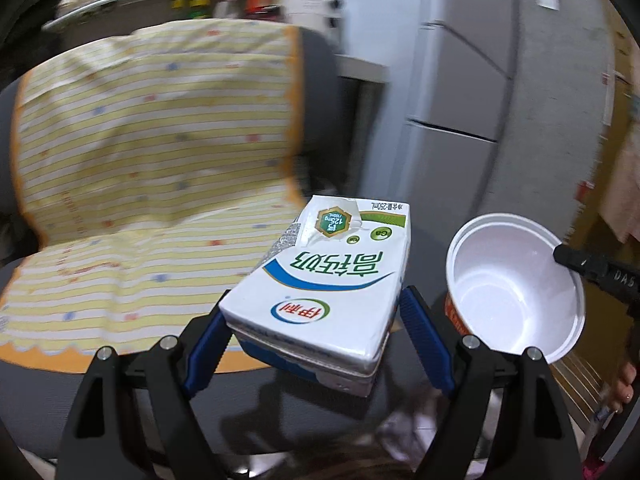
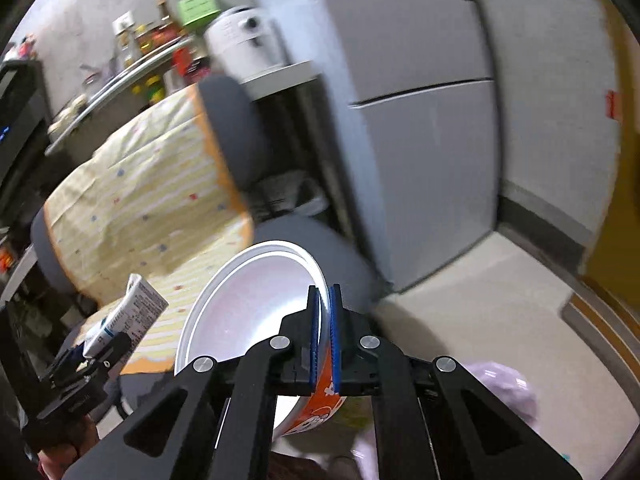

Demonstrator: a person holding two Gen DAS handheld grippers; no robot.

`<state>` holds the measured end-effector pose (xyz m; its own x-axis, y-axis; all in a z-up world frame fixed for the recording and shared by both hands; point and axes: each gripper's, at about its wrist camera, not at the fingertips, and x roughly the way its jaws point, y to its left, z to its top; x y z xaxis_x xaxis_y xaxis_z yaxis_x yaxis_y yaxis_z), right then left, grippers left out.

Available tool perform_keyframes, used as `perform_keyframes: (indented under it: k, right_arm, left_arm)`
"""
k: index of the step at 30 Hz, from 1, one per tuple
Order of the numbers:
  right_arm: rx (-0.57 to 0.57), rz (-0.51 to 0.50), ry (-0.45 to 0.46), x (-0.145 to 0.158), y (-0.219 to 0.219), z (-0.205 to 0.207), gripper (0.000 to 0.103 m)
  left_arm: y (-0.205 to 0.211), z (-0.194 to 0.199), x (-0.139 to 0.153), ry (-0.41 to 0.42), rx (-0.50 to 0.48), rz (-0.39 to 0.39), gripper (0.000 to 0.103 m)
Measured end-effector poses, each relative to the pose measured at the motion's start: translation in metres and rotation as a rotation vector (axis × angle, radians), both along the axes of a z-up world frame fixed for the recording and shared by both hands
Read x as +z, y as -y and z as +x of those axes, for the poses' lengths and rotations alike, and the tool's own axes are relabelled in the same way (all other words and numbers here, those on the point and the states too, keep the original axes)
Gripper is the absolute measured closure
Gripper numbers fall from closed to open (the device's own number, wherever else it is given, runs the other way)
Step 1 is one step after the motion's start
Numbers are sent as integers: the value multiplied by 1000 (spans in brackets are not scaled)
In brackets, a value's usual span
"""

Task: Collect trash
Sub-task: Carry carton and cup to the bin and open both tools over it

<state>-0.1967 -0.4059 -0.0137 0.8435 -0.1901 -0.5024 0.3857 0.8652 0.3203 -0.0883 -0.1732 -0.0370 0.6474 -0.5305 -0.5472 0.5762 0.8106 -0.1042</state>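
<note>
left gripper [image 1: 316,344]: jaws narrowed onto the milk carton [image 1: 320,284], blue pads on its two long sides, lower centre of left wrist view. We've got it off any surface, over the chair seat.
right gripper [image 2: 325,336]: jaws nearly closed, pinching the wall of the noodle cup [image 2: 256,304] at the rim, one pad inside, one outside. Cup tilted, mouth facing cam, lower centre of right wrist view.
cup in left view: lower right of frame [image 1: 516,284], just beside the carton, not touching as far as we can tell.
carton handling: thin card, prob empty so light; top looks torn open. Sides will dent if we squeeze hard. Grip across the mid body is fine; glossy, so a bit slippery.
cup handling: thin white liner, paper-ish wall, light, bendy at the rim. A rim pinch lets it swing; a hold lower on the wall would be steadier, imo.
writing, carton: upside down to cam. Oval red/green logo, big green Chinese chars, "Ca" badge, "125mg", "250mL" at the far edge.
writing, cup: orange outer print w/ white shapes, can't read.
bg: chair w/ yellow striped cover [image 1: 152,152] upper left; grey fridge [image 2: 424,152] upper right.
trash bin: none in view.
</note>
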Motion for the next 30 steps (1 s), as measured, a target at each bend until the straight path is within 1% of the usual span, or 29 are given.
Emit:
perform_keyframes:
  k: [4, 5, 8, 11, 14, 16, 17, 18, 19, 20, 21, 24, 27, 30]
  right_arm:
    - [-112, 0, -46, -18, 25, -47, 97]
    - [-141, 13, -59, -25, 33, -59, 97]
    - [-211, 47, -93, -46, 50, -85, 97]
    - [-255, 84, -120, -65, 66, -99, 97]
    - [-284, 81, -143, -79, 74, -103, 97]
    - [-283, 94, -148, -87, 76, -101, 96]
    - [-280, 106, -160, -96, 79, -99, 93]
    - [-284, 113, -188, -103, 82, -95, 86]
    - [-288, 129, -218, -113, 85, -91, 78]
    - [-295, 129, -230, -120, 87, -92, 64]
    - [-304, 117, -242, -124, 88, -95, 62]
    - [-298, 89, -272, -129, 86, -94, 62]
    - [-288, 79, -268, -126, 86, -95, 62]
    - [-297, 71, -237, -115, 89, -100, 62]
  left_arm:
    - [42, -28, -7, 10, -136, -4, 23]
    - [53, -35, -11, 8, -174, 3, 23]
    - [78, -52, -20, -1, -249, 23, 23]
    - [91, -58, -25, -10, -284, 38, 23]
    - [98, -57, -28, -18, -285, 50, 23]
    - [100, -56, -28, -23, -284, 56, 23]
    - [102, -55, -30, -27, -283, 60, 23]
    - [103, -55, -31, -28, -283, 65, 23]
    - [101, -55, -30, -30, -285, 68, 23]
    - [102, -56, -31, -31, -288, 71, 23]
    - [103, -56, -32, -32, -295, 80, 23]
    - [108, -58, -39, -47, -314, 106, 23]
    - [114, -62, -45, -67, -347, 136, 23]
    - [123, -70, -51, -70, -413, 169, 23]
